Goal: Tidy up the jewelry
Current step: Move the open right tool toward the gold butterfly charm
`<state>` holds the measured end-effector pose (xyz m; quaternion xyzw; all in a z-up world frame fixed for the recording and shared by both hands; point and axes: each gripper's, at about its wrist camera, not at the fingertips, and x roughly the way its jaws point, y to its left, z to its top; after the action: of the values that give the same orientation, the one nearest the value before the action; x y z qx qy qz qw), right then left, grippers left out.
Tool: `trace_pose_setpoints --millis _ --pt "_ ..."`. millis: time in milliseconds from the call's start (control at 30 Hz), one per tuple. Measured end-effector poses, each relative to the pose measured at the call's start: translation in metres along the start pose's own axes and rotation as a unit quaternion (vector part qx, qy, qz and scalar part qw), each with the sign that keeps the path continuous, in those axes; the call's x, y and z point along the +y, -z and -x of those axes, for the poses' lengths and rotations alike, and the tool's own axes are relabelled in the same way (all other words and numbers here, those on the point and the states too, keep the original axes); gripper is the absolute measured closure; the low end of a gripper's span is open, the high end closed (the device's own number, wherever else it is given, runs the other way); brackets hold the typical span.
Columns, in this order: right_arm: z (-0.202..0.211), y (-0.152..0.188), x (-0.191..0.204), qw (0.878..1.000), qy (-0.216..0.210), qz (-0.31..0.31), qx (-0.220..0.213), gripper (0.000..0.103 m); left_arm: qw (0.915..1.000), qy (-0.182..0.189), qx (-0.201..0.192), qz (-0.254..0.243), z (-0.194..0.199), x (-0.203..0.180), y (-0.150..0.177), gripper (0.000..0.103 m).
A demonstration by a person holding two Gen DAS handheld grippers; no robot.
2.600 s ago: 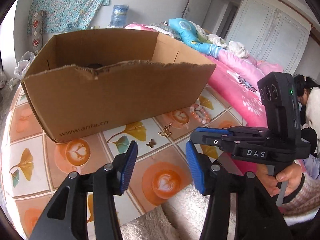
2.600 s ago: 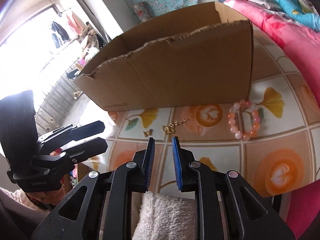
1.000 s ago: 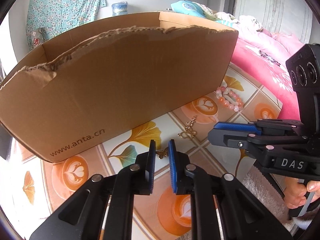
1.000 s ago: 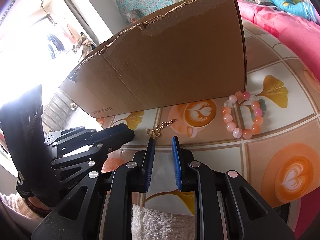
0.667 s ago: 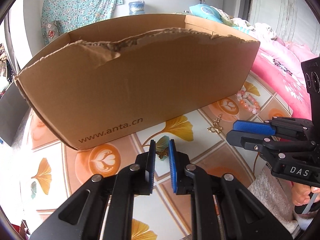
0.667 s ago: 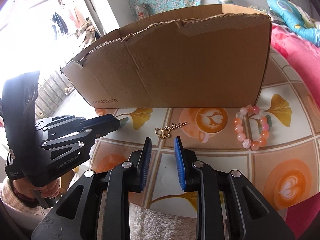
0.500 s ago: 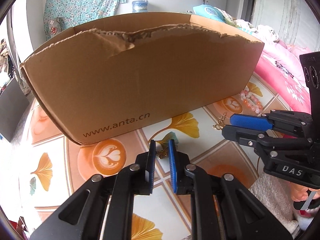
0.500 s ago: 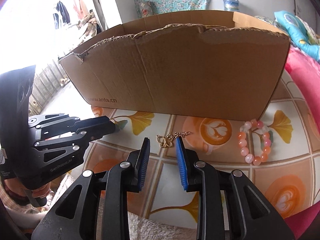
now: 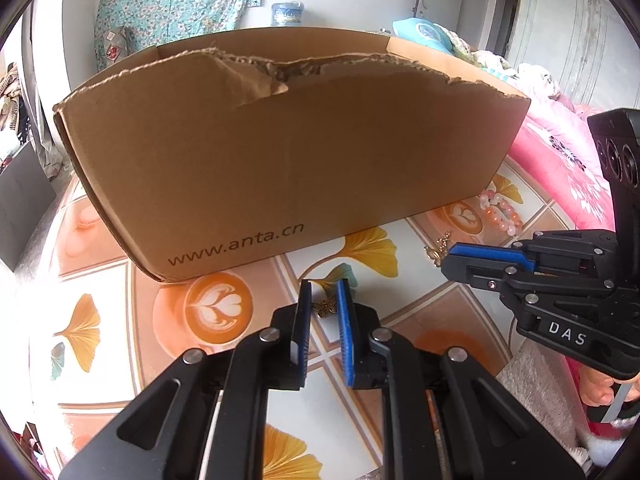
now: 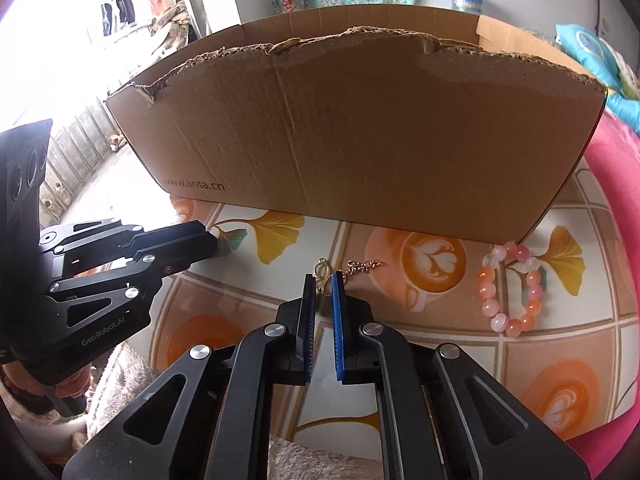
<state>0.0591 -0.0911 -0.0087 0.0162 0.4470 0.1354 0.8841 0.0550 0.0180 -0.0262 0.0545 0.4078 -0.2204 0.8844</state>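
A small gold butterfly charm (image 9: 327,306) lies on the patterned tabletop between the blue pads of my left gripper (image 9: 323,293), whose jaws stand narrowly apart around it. My right gripper (image 10: 324,282) has its jaws narrowly apart around the clasp end of a gold chain (image 10: 347,269); the chain also shows in the left wrist view (image 9: 437,246). A pink and orange bead bracelet (image 10: 508,291) lies to the right of the chain, also seen in the left wrist view (image 9: 500,213). An open cardboard box (image 9: 288,152) (image 10: 360,132) stands just behind the jewelry.
The table's patterned cover (image 10: 436,260) carries latte-art and ginkgo-leaf tiles. A pink bedspread (image 9: 560,148) lies to the right. A white fluffy cloth (image 10: 312,460) lies at the near table edge. The left gripper shows in the right wrist view (image 10: 212,242), the right gripper in the left wrist view (image 9: 448,260).
Both grippers moved forward and down toward the table. The left jaws closed from wide open to a narrow gap around the butterfly charm. The right jaws now straddle the chain's clasp.
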Motion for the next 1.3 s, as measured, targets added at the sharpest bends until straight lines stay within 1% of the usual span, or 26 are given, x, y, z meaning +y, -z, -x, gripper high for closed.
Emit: trace_pose_setpoints --millis 33,133,167,267,300,333,400,433,500,633,767,867,933,1000,1100,1300 --pt "0.0 0.0 -0.001 1.0 -0.007 -0.007 0.003 0.097 1.0 0.001 -0.001 0.0 0.001 0.0 0.001 0.091" --pt "0.001 0.0 -0.011 0.998 -0.047 -0.032 0.014 0.097 1.0 0.001 -0.002 -0.001 0.001 -0.001 0.001 0.091" --pt "0.001 0.0 -0.013 0.998 -0.052 -0.035 0.015 0.096 1.0 0.002 -0.002 -0.001 0.001 -0.001 0.001 0.091" --pt "0.004 -0.005 -0.013 0.999 -0.032 -0.022 0.003 0.094 1.0 0.003 -0.003 0.001 0.002 0.001 0.002 0.091" --pt "0.005 -0.006 -0.012 0.999 -0.031 -0.017 0.001 0.091 1.0 0.004 -0.003 0.002 0.003 0.002 0.002 0.091" --pt "0.005 -0.007 -0.012 0.999 -0.03 -0.012 -0.001 0.09 1.0 0.004 -0.004 0.002 0.003 0.002 0.002 0.091" --pt "0.003 -0.012 -0.01 1.0 -0.021 0.0 0.0 0.083 1.0 0.006 -0.004 0.003 0.003 0.003 0.002 0.091" --pt "0.003 -0.013 -0.009 1.0 -0.018 0.004 0.001 0.081 1.0 0.007 -0.004 0.004 0.003 0.003 0.003 0.091" --pt "0.001 -0.011 -0.011 1.0 -0.025 0.008 0.005 0.078 0.9999 0.007 -0.005 0.006 0.003 0.004 0.003 0.091" --pt "-0.011 -0.019 -0.011 0.999 -0.03 0.016 0.015 0.076 0.9999 0.009 -0.005 0.009 0.003 0.006 0.002 0.091" --pt "-0.018 -0.019 -0.014 0.999 -0.032 0.014 0.009 0.074 0.9999 0.01 -0.005 0.009 0.003 0.007 0.002 0.091" --pt "-0.021 -0.024 -0.018 1.0 -0.024 0.018 0.006 0.073 0.9999 0.01 -0.005 0.009 0.003 0.007 0.002 0.091" --pt "-0.019 -0.026 -0.02 1.0 -0.018 0.018 0.005 0.07 0.9999 0.009 -0.005 0.009 0.003 0.007 0.002 0.091" --pt "-0.015 -0.025 -0.02 0.999 -0.026 0.02 0.0 0.069 0.9999 0.009 -0.005 0.009 0.003 0.007 0.002 0.091" --pt "-0.004 -0.021 -0.017 0.998 -0.034 0.046 -0.008 0.069 0.9999 0.008 -0.005 0.008 0.003 0.007 0.002 0.091" --pt "-0.007 -0.019 -0.01 0.996 -0.048 0.079 -0.001 0.069 0.9999 0.007 -0.004 0.006 0.003 0.007 0.0 0.091"
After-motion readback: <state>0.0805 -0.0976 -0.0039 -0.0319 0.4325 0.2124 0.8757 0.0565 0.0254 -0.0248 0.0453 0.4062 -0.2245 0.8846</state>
